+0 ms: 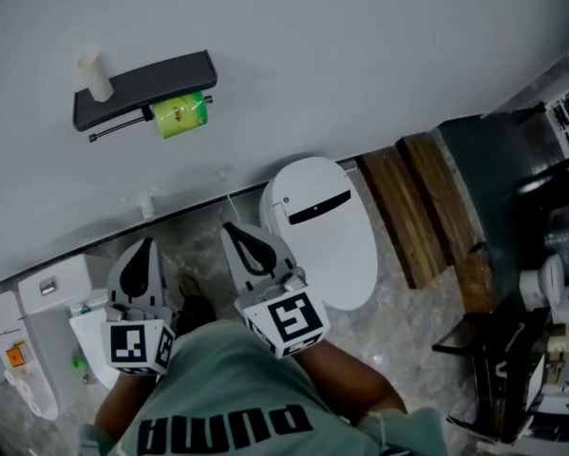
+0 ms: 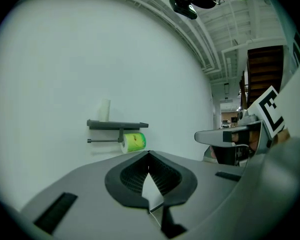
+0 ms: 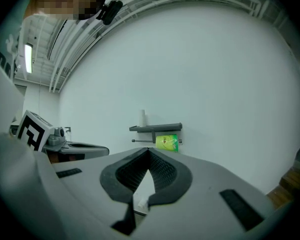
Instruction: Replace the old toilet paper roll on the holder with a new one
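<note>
On the white wall, a green-wrapped roll is hung under the grey holder. The left gripper and right gripper are held shut, empty. The toilet is shown only by the head view.

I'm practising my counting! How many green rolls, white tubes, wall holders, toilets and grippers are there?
Green roll: 1
White tube: 1
Wall holder: 1
Toilet: 1
Grippers: 2, the left gripper and the right gripper
Total: 6
</note>
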